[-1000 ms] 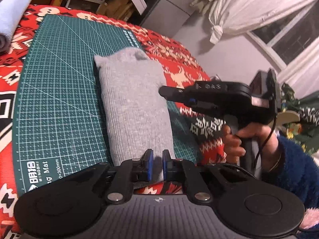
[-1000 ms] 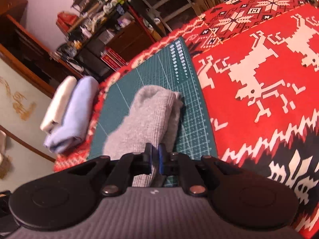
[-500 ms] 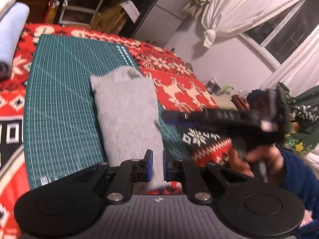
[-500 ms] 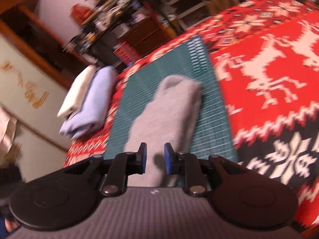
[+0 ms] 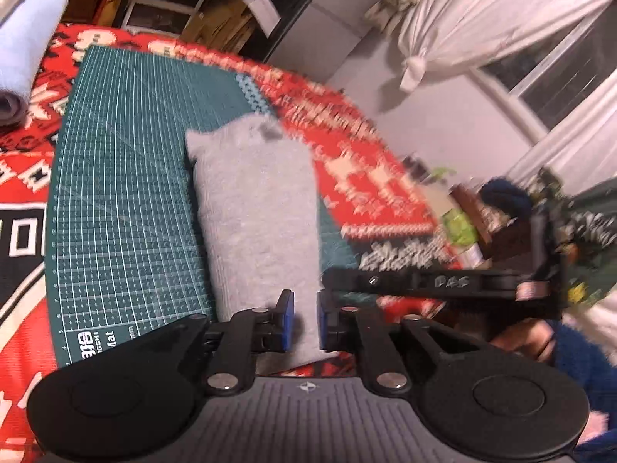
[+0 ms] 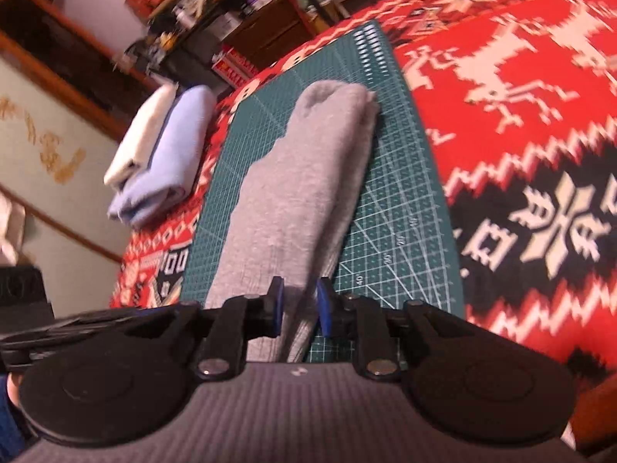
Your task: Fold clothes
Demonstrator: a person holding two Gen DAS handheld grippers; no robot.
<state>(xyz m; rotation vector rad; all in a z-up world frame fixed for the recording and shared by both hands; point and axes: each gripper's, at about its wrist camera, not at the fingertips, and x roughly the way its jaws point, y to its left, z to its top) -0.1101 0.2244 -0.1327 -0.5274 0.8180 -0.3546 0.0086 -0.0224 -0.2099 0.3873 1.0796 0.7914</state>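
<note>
Now I see the grey knitted garment (image 5: 258, 223) lying folded into a long narrow bundle on the green gridded cutting mat (image 5: 127, 193), my left gripper (image 5: 304, 322) and right gripper (image 6: 299, 310) slightly parted, empty at its near end, so I judge it either needs another fold or is finished.

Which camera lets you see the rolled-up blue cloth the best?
The right wrist view. There the blue cloth shows whole, lying on the red patterned blanket beside a white cloth, left of the green mat. The left wrist view catches only part of it, cut off at the top left corner.
</note>
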